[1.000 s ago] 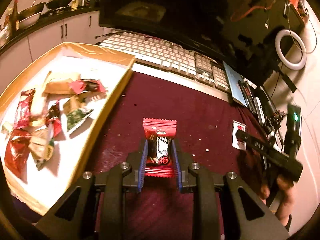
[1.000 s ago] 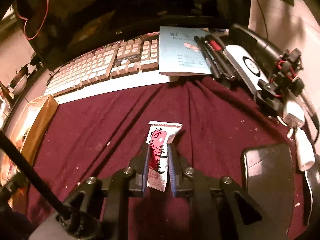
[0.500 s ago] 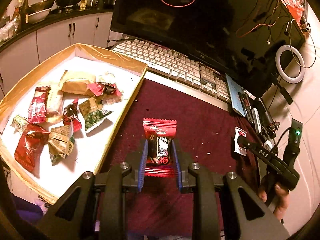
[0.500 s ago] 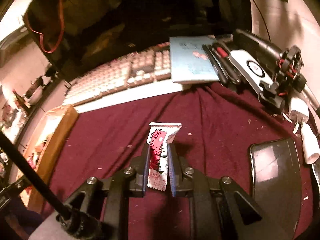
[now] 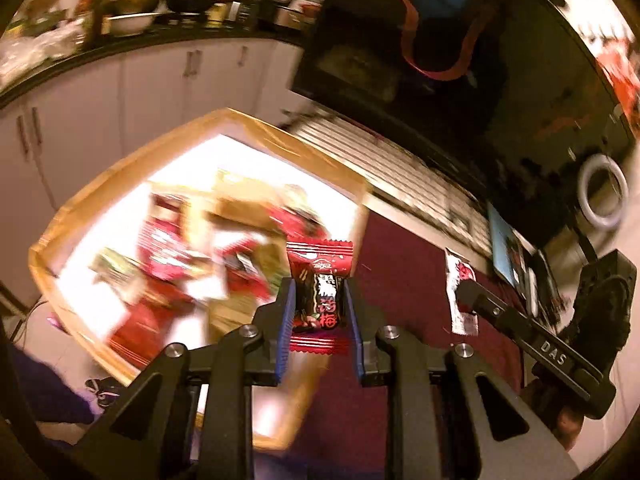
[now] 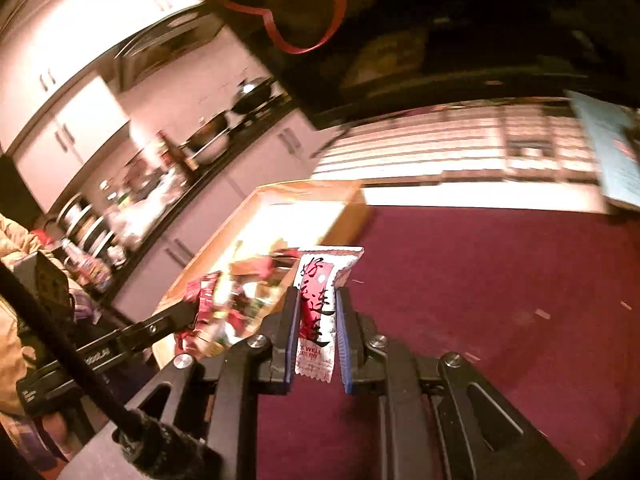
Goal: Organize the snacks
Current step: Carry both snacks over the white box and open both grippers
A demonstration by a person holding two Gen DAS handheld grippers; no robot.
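Above the maroon tabletop (image 6: 480, 280), a red plum candy (image 5: 319, 292) is being clamped in the left tool (image 5: 319, 320) and a white-and-red packet (image 6: 318, 312) in the right tool (image 6: 318, 340), both seemingly being carried toward the snack-filled tray (image 5: 280, 136) for sorting.

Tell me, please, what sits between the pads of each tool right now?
In the left wrist view, the left tool is clamped on a red snack packet. In the right wrist view, the right tool is clamped on a white-and-red snack packet.
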